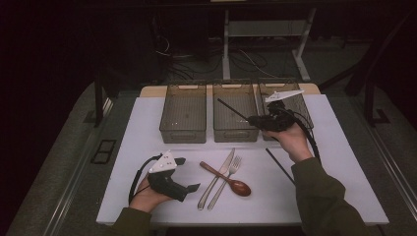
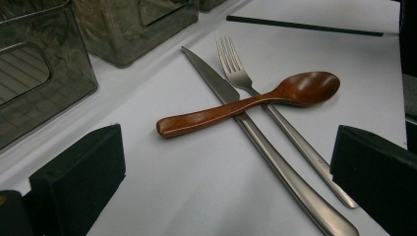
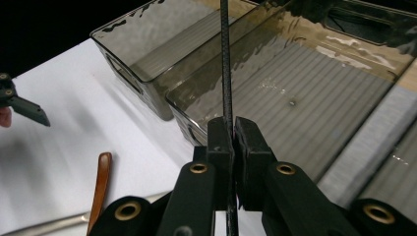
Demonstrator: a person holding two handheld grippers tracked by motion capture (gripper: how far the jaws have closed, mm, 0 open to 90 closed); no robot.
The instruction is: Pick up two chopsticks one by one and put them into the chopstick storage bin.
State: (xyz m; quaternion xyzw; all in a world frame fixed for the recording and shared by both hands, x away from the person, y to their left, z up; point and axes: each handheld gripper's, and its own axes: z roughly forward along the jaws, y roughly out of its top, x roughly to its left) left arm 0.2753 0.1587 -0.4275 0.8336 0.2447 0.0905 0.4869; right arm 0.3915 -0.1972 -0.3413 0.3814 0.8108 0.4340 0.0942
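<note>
Clamped in my right hand-held gripper, one black chopstick hangs over the middle bin at twelve o'clock, ready for sorting; my left hand-held gripper waits wide at seven o'clock.

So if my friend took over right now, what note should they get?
Right tool: shut on one black chopstick, held above the middle bin.
Left tool: open, nothing in it, near the cutlery.
On the table: second chopstick, knife, fork, wooden spoon lying across the knife and fork.
Done: nothing shows in the three bins yet.
Left: probably drop this chopstick in, then sort the rest.
</note>
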